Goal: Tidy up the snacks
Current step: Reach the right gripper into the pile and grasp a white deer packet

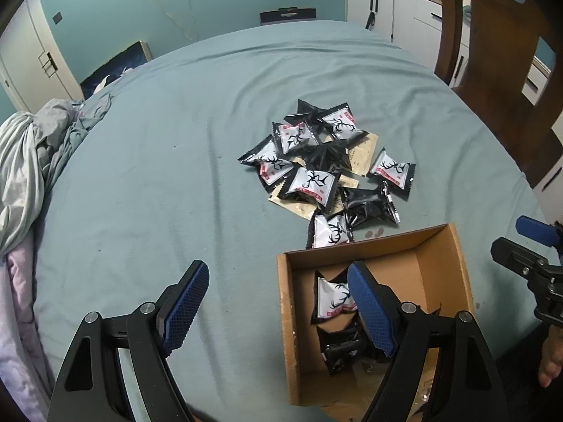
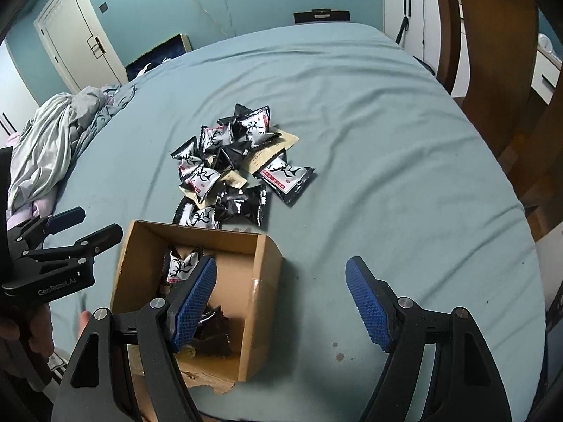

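Note:
A pile of snack packs (image 1: 327, 165) (image 2: 239, 161), white ones with a black antler print, plain black ones and tan ones, lies on the blue-green bed sheet (image 1: 158, 176). In front of it stands an open cardboard box (image 1: 288, 316) (image 2: 260, 299). It holds a white pack (image 1: 332, 299) (image 2: 181, 267) and dark packs (image 1: 341, 348) (image 2: 214, 334). My left gripper (image 1: 278, 302) (image 2: 88, 227) hangs open over the box's left wall, with nothing held. My right gripper (image 2: 281, 302) (image 1: 517, 239) is open and bare too, straddling the box's right wall.
Crumpled bedding (image 1: 31, 161) (image 2: 52, 140) is heaped at the bed's left edge. A wooden chair (image 1: 503, 70) stands to the right of the bed, white cabinets (image 1: 394, 7) behind it. Bare sheet lies left of the pile and the box.

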Tool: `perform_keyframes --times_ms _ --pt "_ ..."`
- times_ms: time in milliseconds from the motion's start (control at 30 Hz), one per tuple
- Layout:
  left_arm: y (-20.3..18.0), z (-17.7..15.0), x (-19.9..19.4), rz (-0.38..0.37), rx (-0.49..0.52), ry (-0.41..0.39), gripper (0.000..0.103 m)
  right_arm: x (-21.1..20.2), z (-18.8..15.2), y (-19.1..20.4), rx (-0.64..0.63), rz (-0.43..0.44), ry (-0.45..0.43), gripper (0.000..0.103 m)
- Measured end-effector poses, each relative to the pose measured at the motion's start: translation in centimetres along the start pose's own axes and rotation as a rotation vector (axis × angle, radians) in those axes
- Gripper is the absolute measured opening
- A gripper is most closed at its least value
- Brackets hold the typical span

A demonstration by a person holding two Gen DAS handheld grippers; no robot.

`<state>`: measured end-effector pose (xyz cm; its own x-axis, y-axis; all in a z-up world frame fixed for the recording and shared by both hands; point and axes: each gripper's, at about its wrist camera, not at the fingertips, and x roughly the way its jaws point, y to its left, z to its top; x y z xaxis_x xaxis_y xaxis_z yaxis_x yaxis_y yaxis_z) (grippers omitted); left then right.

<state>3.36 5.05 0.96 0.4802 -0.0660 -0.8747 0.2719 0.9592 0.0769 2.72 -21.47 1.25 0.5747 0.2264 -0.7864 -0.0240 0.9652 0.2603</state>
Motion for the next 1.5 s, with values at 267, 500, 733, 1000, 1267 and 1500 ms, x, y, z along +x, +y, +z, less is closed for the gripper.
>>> perform_keyframes --times_ms 267,500,733,1000,1267,1500 --pt "-0.3 0.2 0.1 -0.016 -0.003 0.005 0.082 1.4 1.5 -1.9 0.052 0.014 0.048 0.075" --pt "-0.1 0.5 0.7 -0.038 -0.023 0.031 0.082 3.5 4.0 -3.1 0.087 0.025 0.097 0.075" --pt "0.2 1.3 1.8 -0.077 -0.042 0.060 0.082 8.1 7.0 -3.1 0.095 0.049 0.190 0.075" --pt "1.6 1.9 3.7 -0.105 -0.106 0.103 0.082 14.2 10.7 -2.1 0.082 0.061 0.235 0.075" --pt "2.0 3.2 5.6 -0.030 -0.109 0.097 0.082 20.0 11.7 -0.1 -0.014 -0.016 0.282 0.075" --pt "1.9 3.4 7.2 -0.009 -0.092 0.115 0.082 21.1 11.7 1.0 -0.089 -0.101 0.223 0.053"
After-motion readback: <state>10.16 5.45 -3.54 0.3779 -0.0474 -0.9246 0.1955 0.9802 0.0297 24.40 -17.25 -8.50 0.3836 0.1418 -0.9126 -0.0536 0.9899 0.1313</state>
